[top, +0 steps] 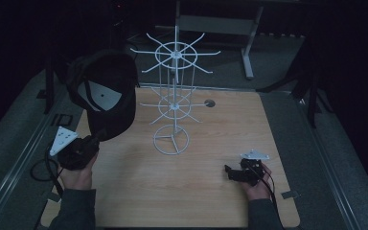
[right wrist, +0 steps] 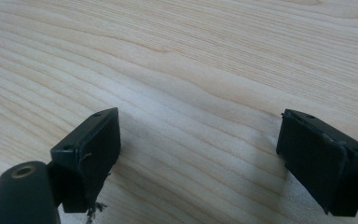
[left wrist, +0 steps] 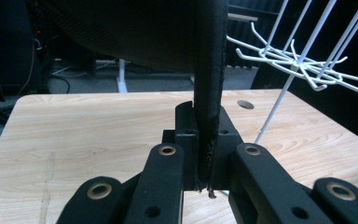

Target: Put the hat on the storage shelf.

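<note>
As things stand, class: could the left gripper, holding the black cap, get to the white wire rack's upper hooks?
Probably yes: the left gripper grips the black cap by its brim, lifted beside the white wire rack, with nothing between cap and hooks.

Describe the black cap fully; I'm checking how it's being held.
The black cap looks like dark fabric, with a pale label inside its crown. It hangs in the air left of the white wire rack, opening toward the camera. The left gripper is clamped on its brim edge, jaws shut on both sides.
</note>
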Demonstrator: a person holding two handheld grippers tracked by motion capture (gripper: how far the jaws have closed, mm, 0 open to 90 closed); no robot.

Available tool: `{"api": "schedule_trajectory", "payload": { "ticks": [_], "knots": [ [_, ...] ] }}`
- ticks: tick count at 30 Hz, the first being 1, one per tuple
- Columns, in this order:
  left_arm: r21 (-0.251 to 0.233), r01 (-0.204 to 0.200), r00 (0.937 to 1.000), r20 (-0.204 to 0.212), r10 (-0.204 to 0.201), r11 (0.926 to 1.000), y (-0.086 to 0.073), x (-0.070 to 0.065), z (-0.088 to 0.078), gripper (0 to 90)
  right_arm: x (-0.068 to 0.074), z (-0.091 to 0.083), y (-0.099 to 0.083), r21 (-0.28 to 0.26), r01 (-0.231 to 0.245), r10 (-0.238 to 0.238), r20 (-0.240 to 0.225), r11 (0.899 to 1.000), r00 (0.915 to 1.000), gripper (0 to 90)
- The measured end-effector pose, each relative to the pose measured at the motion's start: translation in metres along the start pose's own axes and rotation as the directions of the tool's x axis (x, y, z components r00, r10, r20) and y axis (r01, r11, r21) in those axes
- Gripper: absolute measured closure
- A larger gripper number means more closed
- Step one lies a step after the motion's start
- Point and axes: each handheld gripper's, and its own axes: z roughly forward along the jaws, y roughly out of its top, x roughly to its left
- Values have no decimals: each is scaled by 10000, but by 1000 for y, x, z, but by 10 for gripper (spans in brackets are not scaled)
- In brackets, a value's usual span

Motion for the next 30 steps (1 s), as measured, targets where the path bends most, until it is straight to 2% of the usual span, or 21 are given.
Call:
{"api": "schedule_trajectory", "payload": {
  "ticks": [22,30],
  "knots": [
    [-222,-141,9997,212,145,9997,2,-8,-4,860,0,0,0,-5,-20,20,2,10000,10000,133],
    [-365,-376,9993,68,379,9986,8,-13,-5,860,0,0,0,-6,-18,18,2,10000,10000,133]
  ]
}}
